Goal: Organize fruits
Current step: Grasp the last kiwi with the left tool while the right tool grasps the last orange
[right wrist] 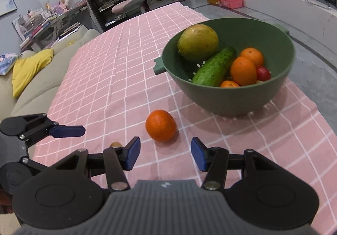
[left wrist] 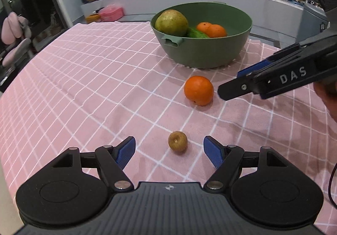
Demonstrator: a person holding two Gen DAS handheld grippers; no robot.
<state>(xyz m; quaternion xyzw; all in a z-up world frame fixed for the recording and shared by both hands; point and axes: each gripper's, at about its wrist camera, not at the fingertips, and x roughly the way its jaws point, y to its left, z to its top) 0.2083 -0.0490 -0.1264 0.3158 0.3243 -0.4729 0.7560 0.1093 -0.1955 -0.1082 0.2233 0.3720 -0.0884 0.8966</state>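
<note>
Left wrist view: left gripper [left wrist: 169, 149] jaws apart around small brownish round fruit [left wrist: 177, 142]; right gripper [right wrist: 165, 156] apart, empty, below round orange [right wrist: 161, 125].

Both wrist views look down, close over table; share orange [left wrist: 198, 90] and green bowl [left wrist: 210, 60].

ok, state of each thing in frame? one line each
left gripper: open, empty, small brown fruit ahead
right gripper: open, empty, facing orange
orange: loose on cloth, outside bowl
small brown fruit: loose on cloth, untouched
green bowl: upright, holding fruit
cucumber: in bowl, lying slanted
</note>
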